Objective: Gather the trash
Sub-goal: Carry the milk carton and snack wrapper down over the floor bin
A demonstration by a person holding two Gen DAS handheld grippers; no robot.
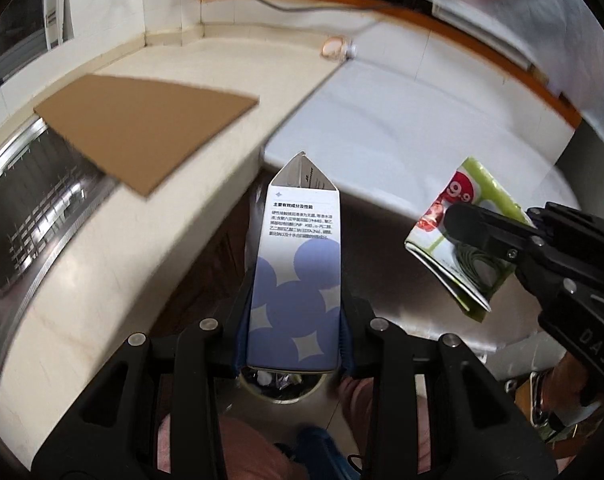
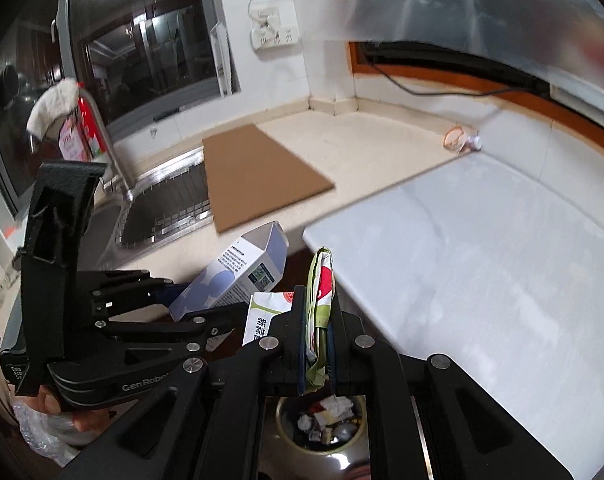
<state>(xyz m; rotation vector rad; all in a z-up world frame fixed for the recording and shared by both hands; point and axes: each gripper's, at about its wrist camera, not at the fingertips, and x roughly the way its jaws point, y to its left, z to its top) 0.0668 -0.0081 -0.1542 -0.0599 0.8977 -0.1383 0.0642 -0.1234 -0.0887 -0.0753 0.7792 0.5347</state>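
Hovering both tools over the trash bin [image 2: 322, 420]: left tool [image 1: 294, 316] clenched on the blue-dotted carton [image 1: 298, 276], right tool [image 2: 316, 344] pinching the green flyer [image 2: 320, 292]. I'd center each over the opening before letting go, one at a time.

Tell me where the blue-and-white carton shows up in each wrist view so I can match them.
Left wrist: the blue-and-white carton stands bottom centre, clamped in the left gripper.
Right wrist: the same carton lies tilted left of centre, just left of the right gripper.
Shared landmark: the brown cardboard sheet on the counter, partly over the sink.
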